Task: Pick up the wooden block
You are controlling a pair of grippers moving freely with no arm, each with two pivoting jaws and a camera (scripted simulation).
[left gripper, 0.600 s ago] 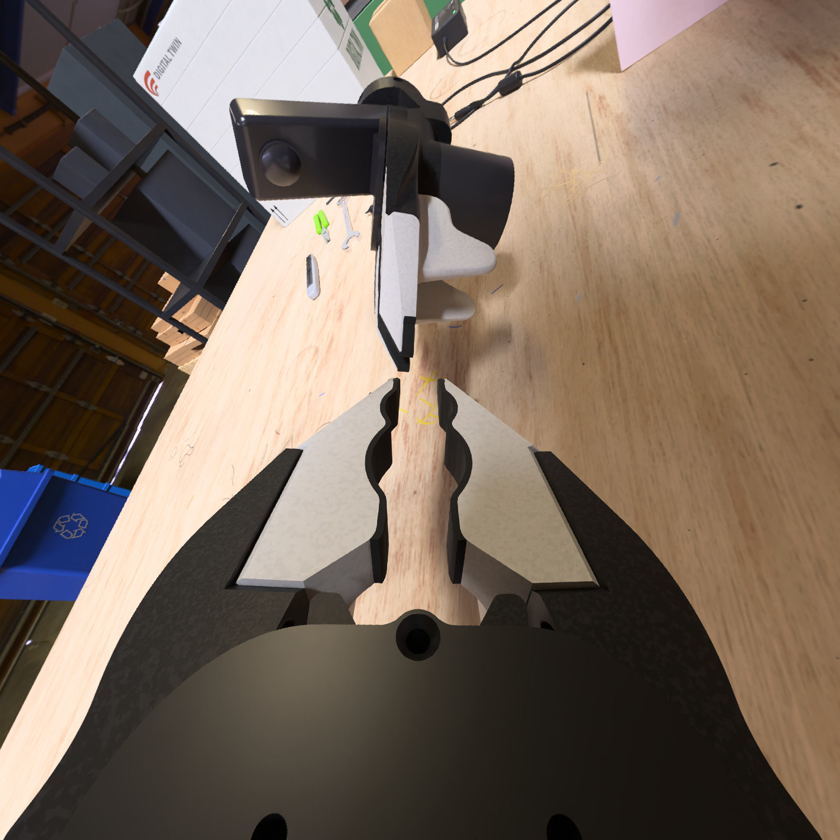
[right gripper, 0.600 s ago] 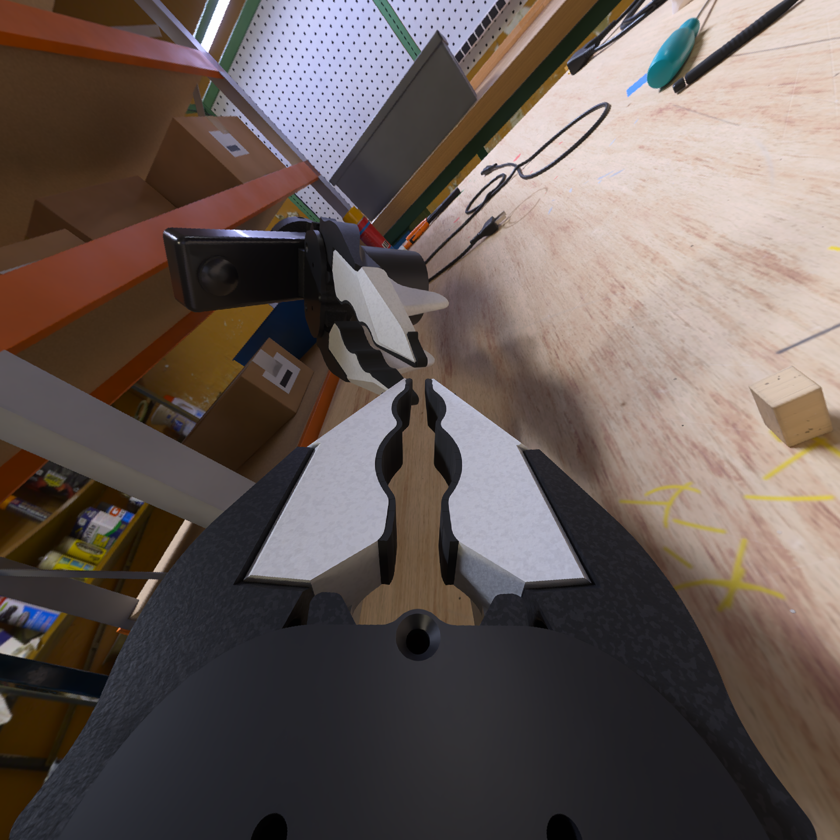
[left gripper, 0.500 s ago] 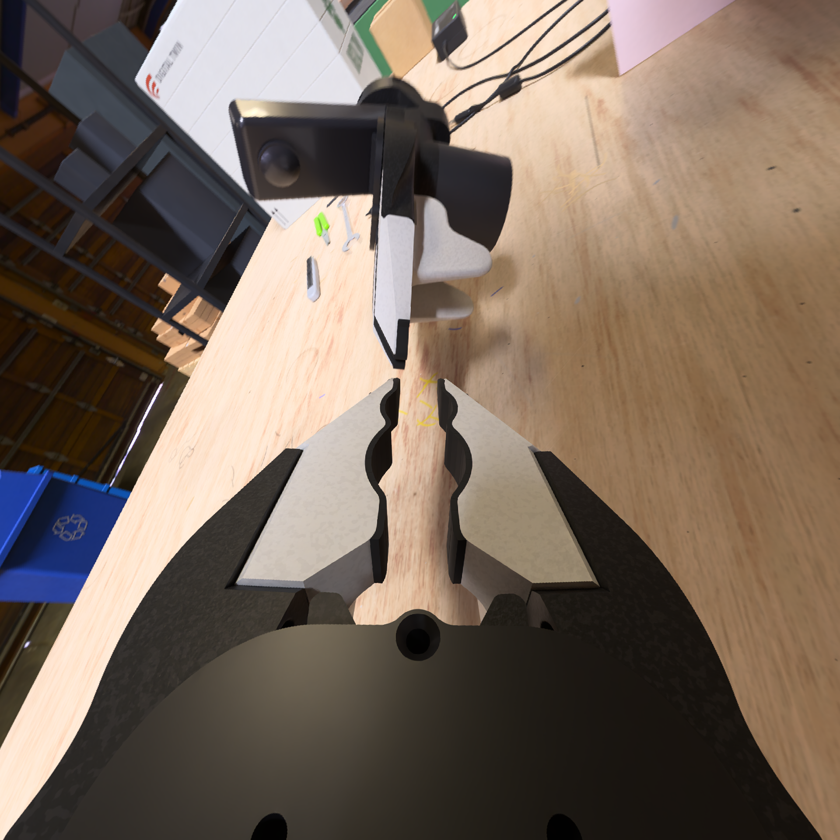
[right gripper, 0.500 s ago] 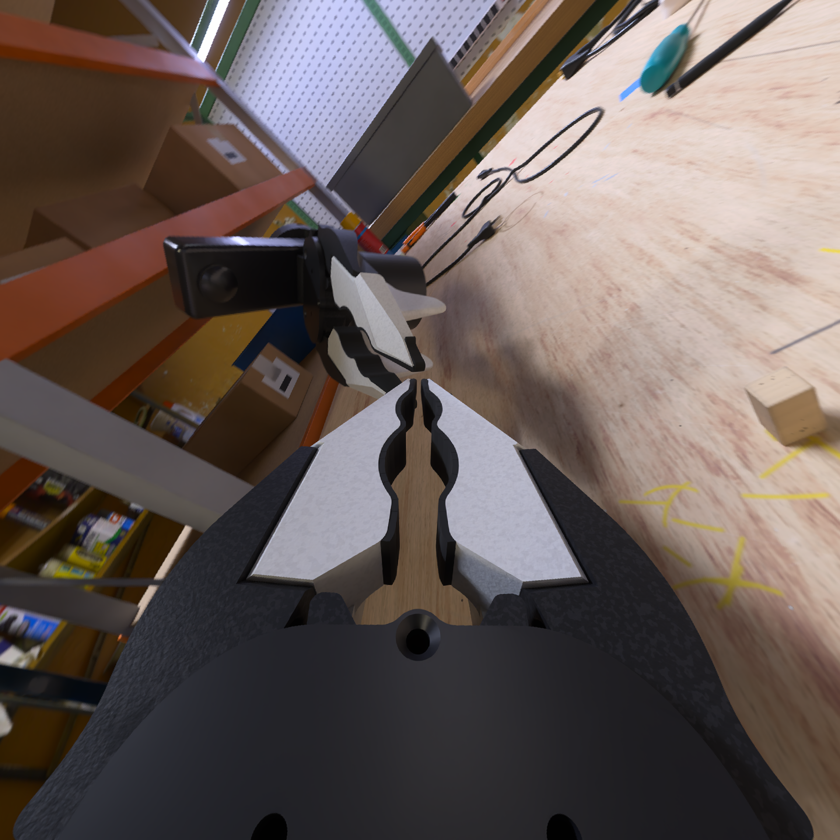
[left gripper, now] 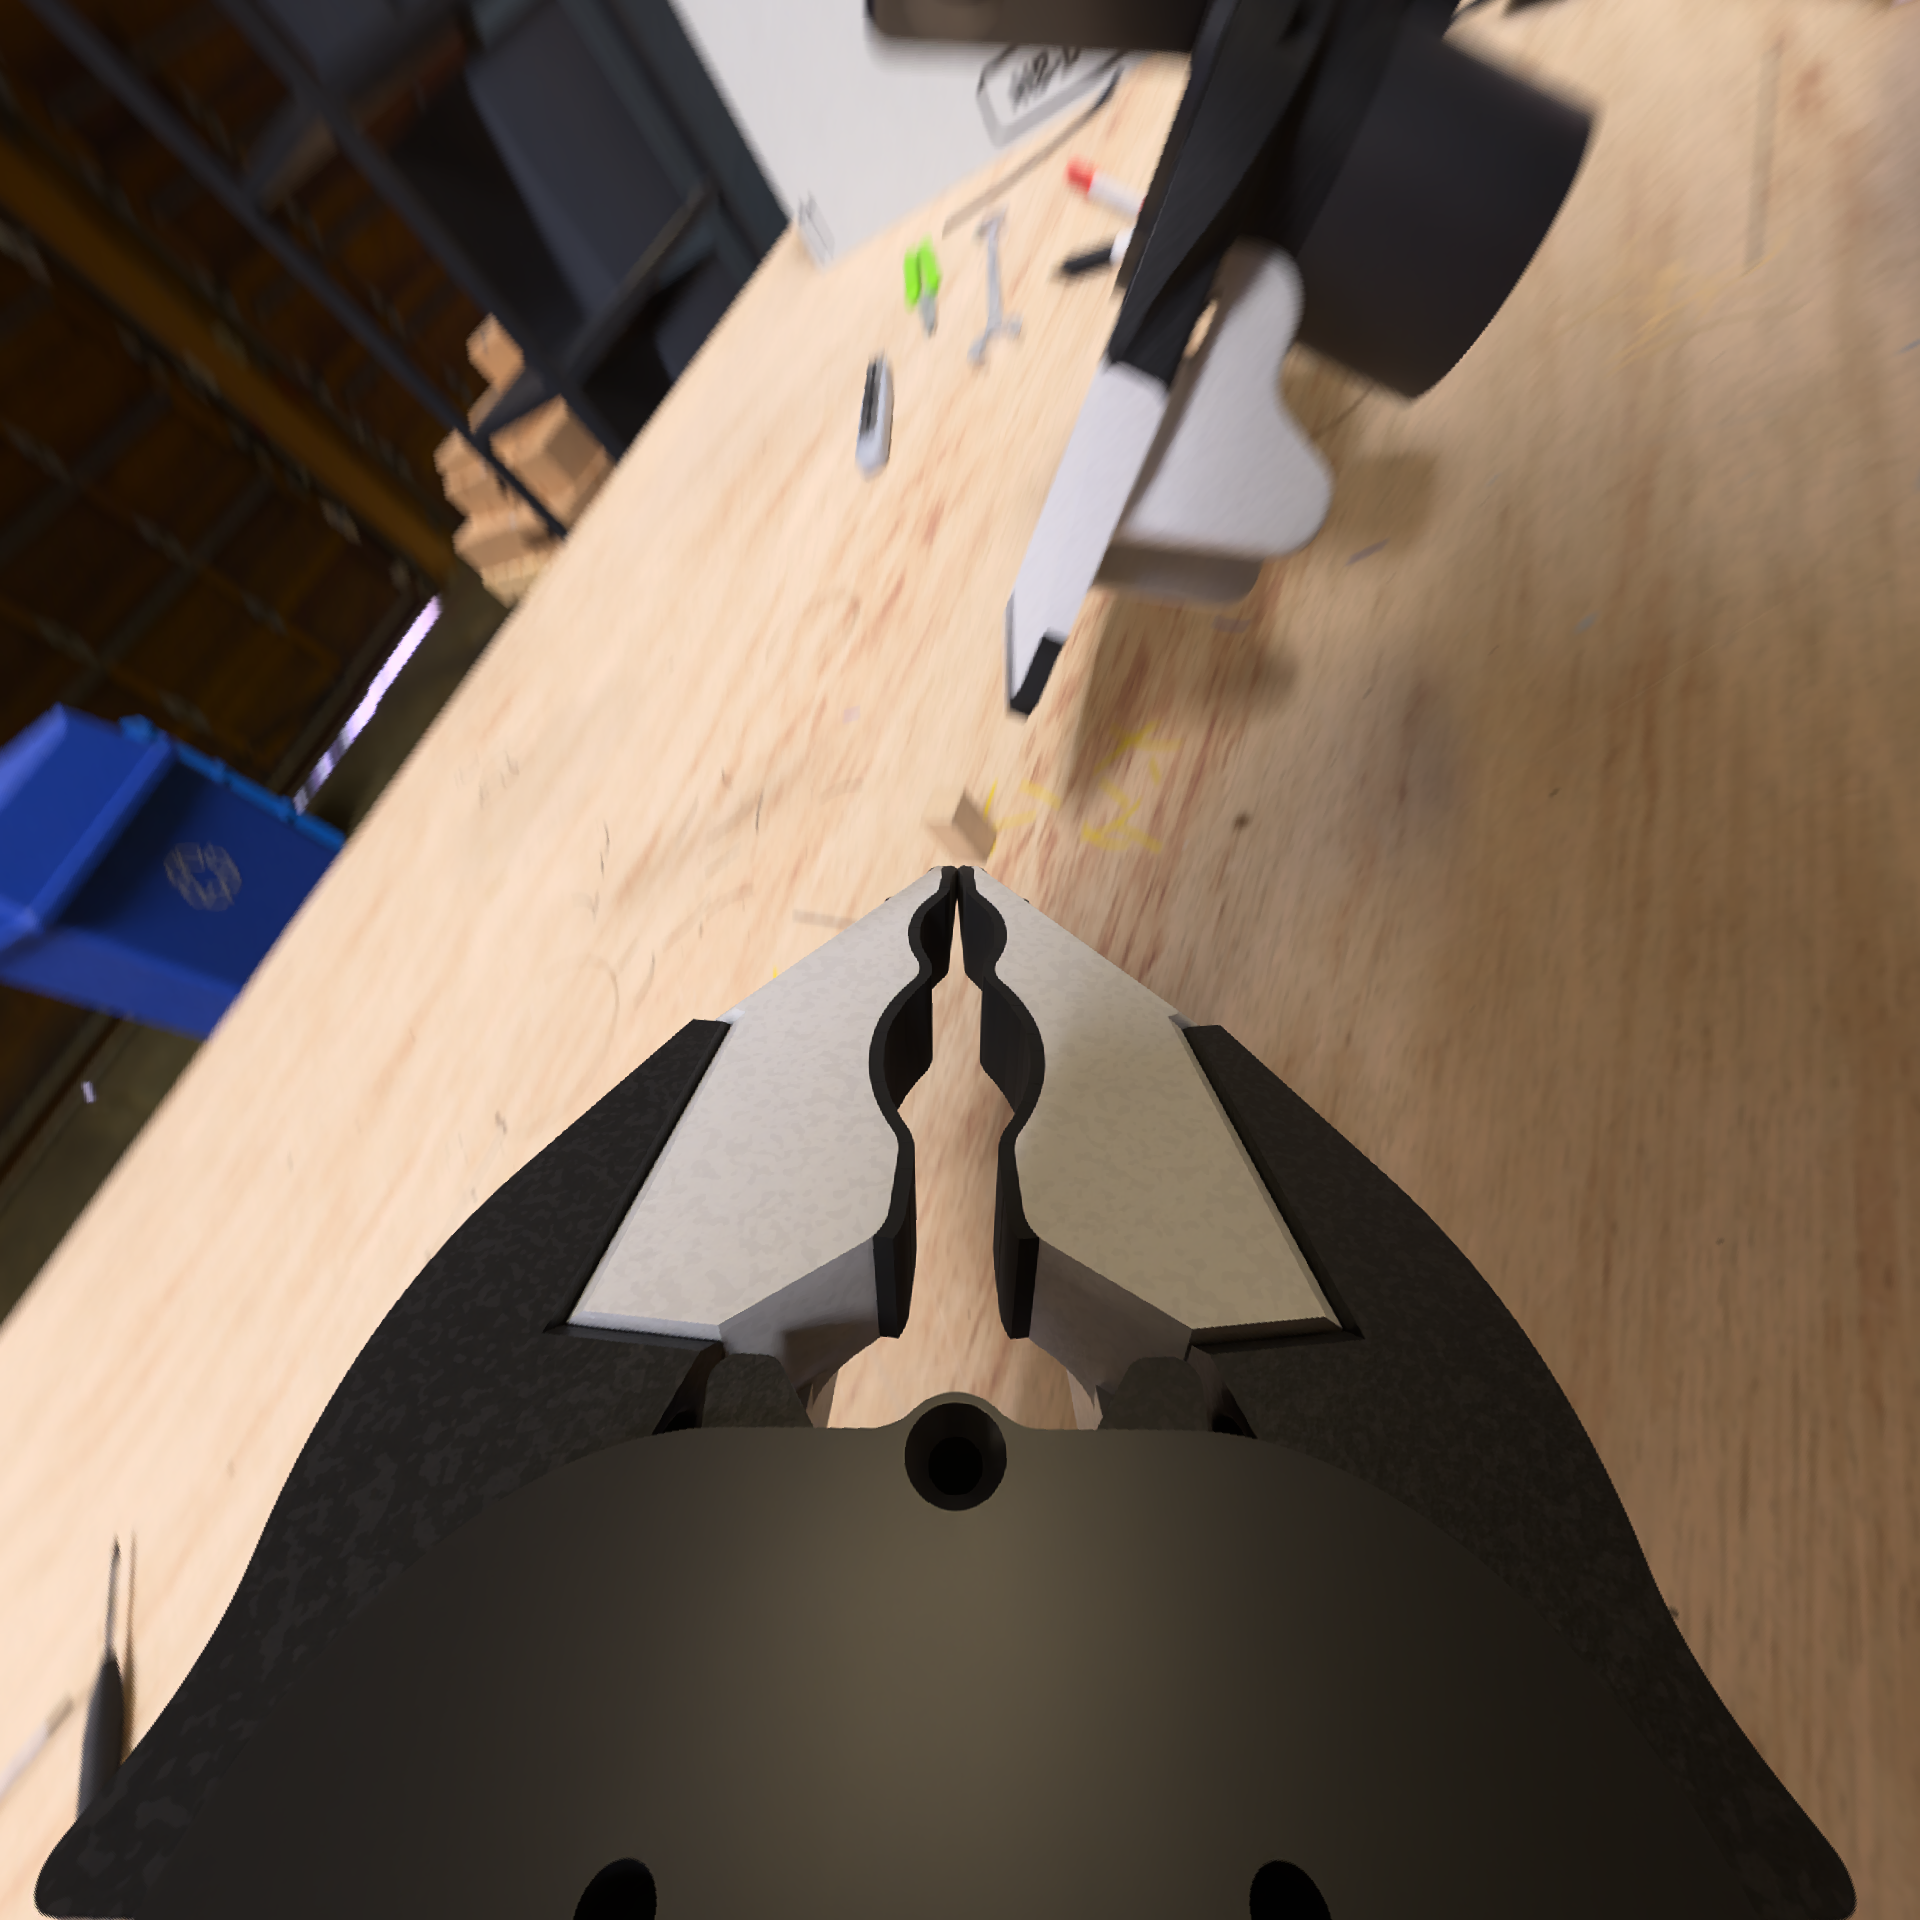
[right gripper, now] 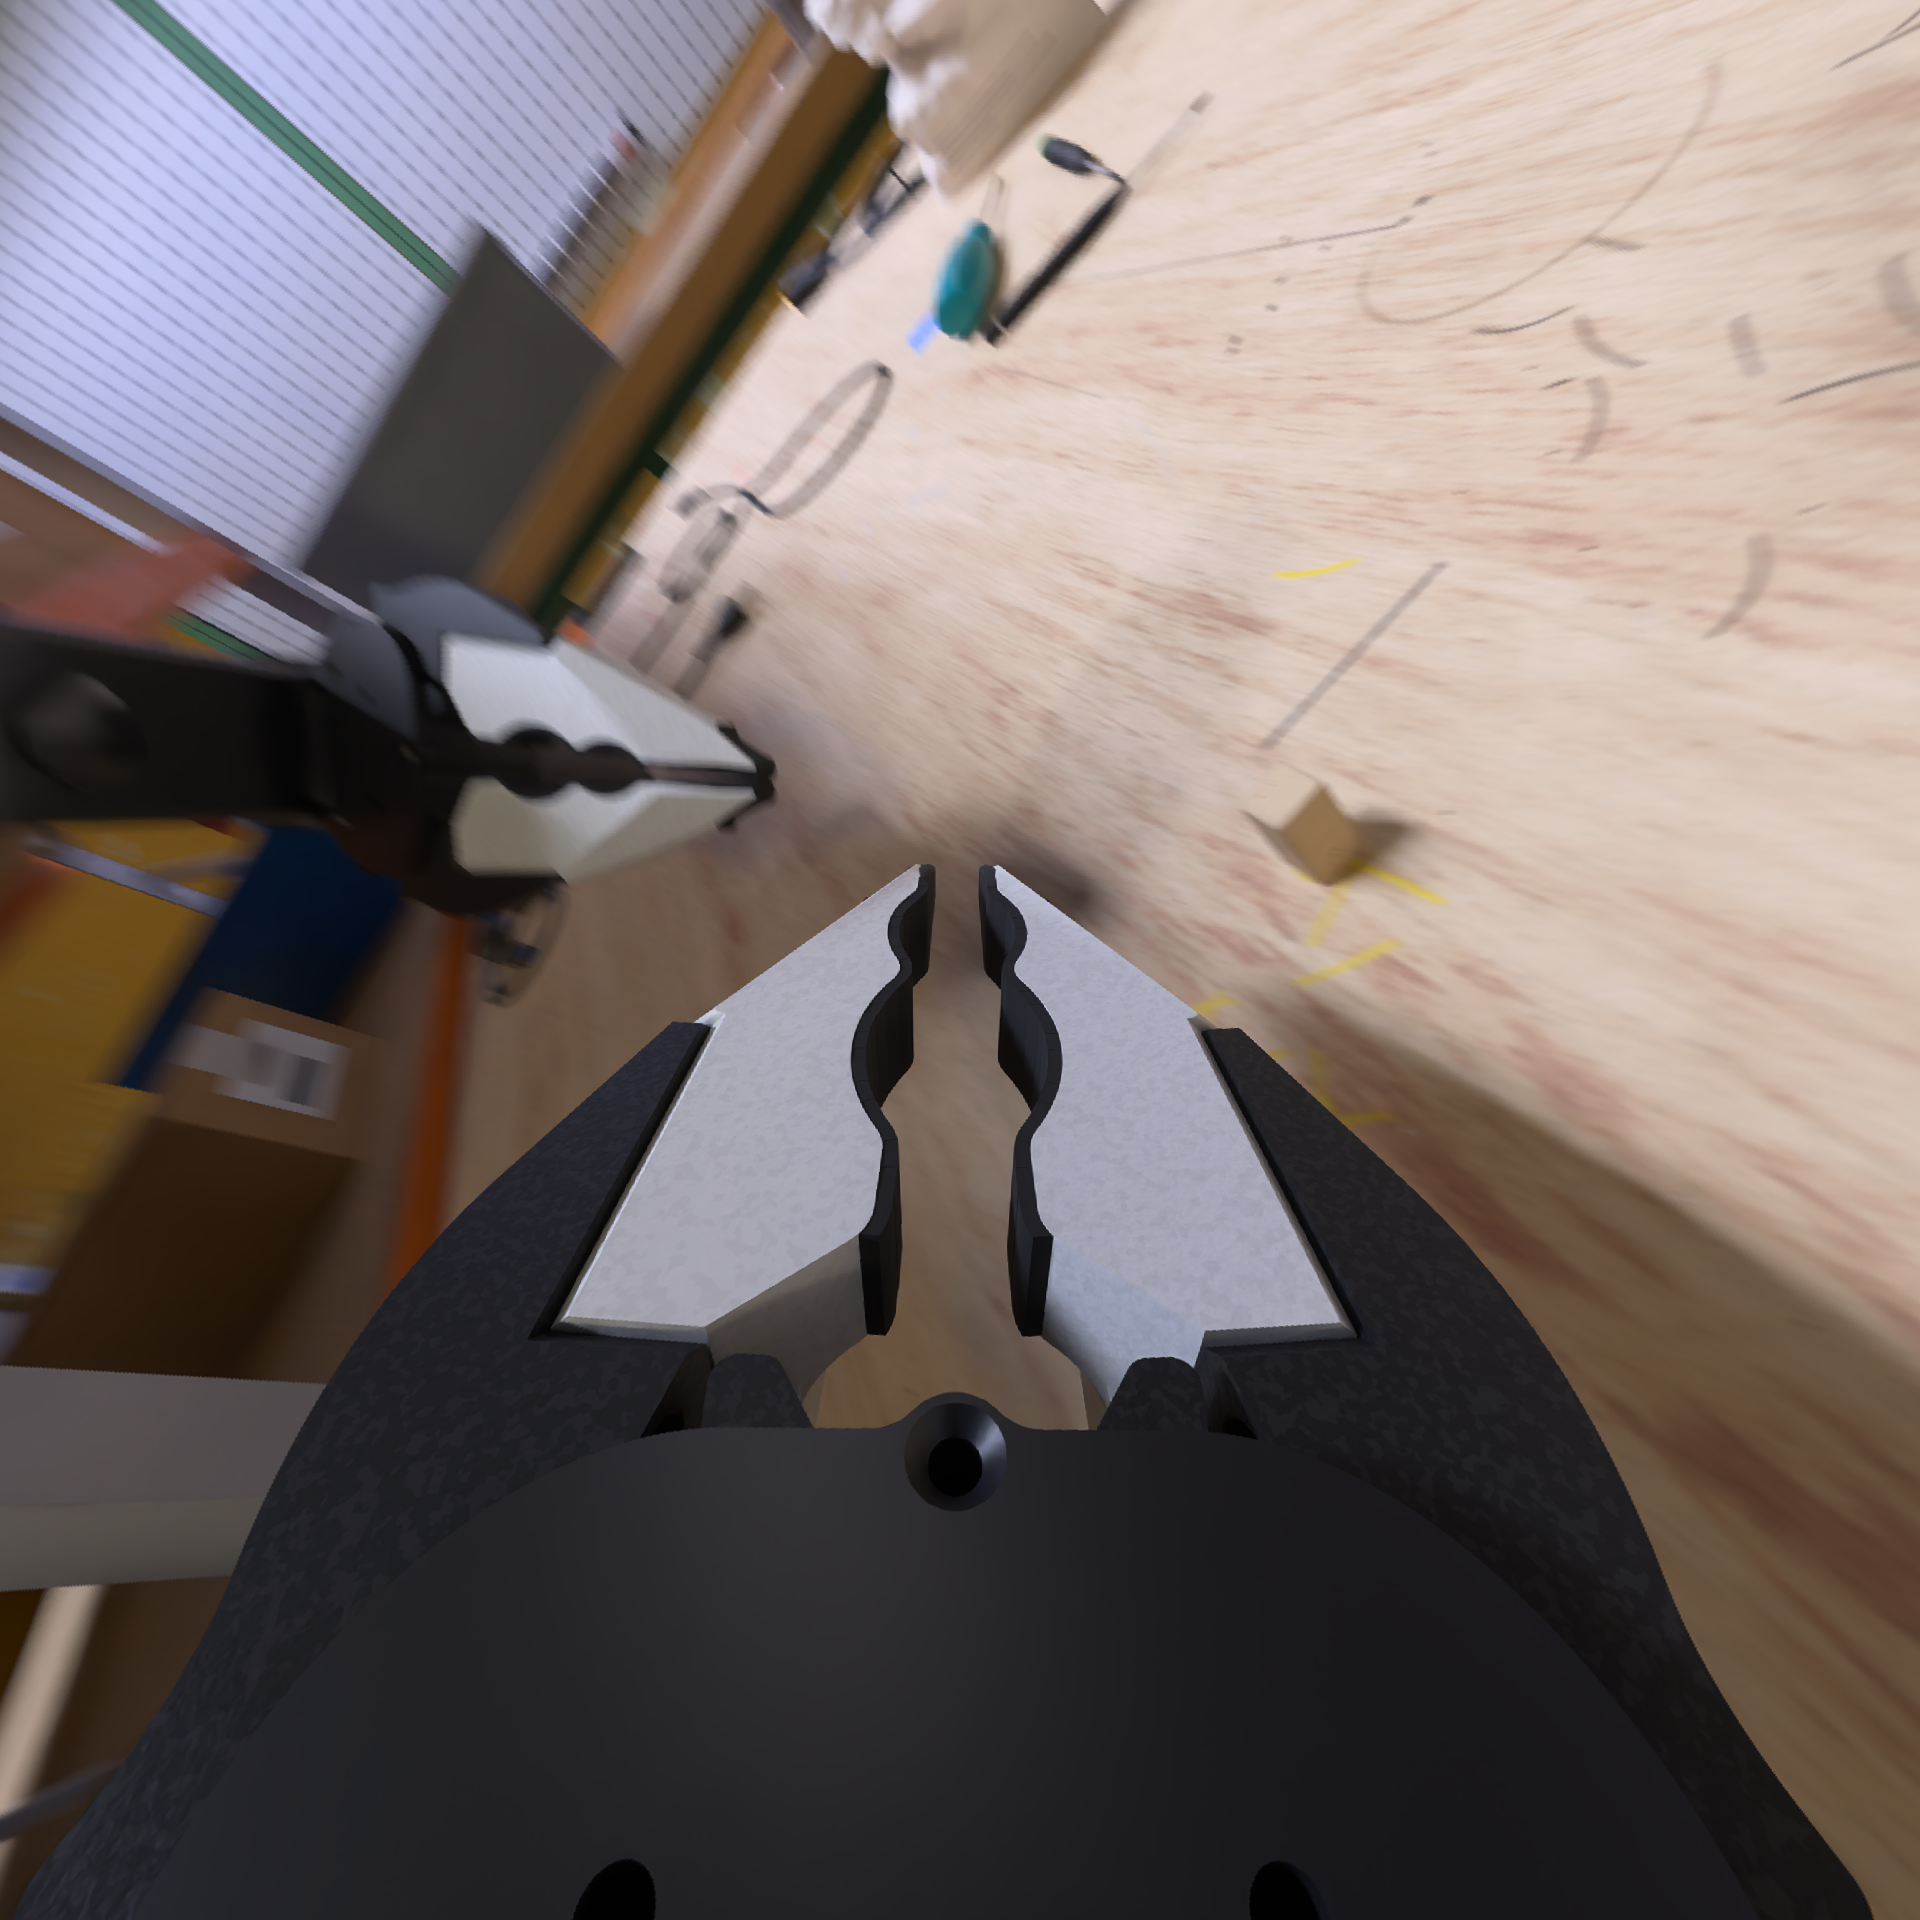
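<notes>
The wooden block (right gripper: 1325,836) is a small light cube on the plywood bench, beside yellow chalk marks. In the right wrist view it lies ahead and to the right of my right gripper (right gripper: 956,878), whose fingers stand a narrow gap apart with nothing between them. In the left wrist view the block (left gripper: 961,826) shows small, just beyond my left gripper (left gripper: 956,873), which is shut and empty. The left gripper (right gripper: 753,774) also shows at the left of the right wrist view, shut. The right gripper (left gripper: 1029,686) hangs above the bench in the left wrist view. Both views are blurred.
A green tool (left gripper: 920,275), a wrench (left gripper: 992,281), a grey knife (left gripper: 873,416) and a red marker (left gripper: 1101,187) lie far along the bench. A blue bin (left gripper: 135,862) stands off its left edge. A teal object (right gripper: 966,275) and a cable loop (right gripper: 831,436) lie far ahead.
My left gripper's fingers have closed. My right gripper's fingers have parted a little. Both views have swung, and the block now shows just ahead of the left fingertips.
</notes>
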